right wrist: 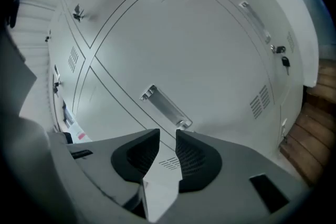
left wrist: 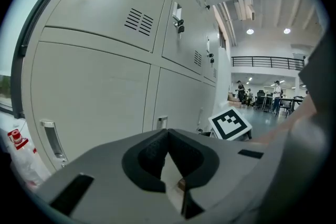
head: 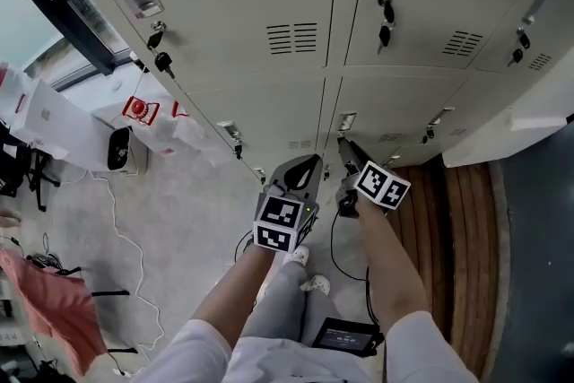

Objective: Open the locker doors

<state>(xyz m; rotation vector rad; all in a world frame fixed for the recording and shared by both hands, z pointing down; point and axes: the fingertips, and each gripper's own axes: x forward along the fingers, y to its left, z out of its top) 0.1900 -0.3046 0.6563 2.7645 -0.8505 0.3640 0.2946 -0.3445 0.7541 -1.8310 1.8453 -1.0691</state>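
Locker doors [head: 242,4] stand shut in a grey wall right in front of me, with keys [head: 163,63] hanging in some upper locks; the red print on the white bag [head: 166,132] at the left end is too small to read. My left claw [head: 309,161] is closed tip to tip on nothing, while my right claw [head: 344,141] stands slightly apart and empty, near a lower door's metal handle [right wrist: 165,107]. Cables [head: 117,220] trail over the pale floor [head: 197,211] on my left, wooden slats [head: 457,229] lie on my right, and my claws partly hide the lower doors.
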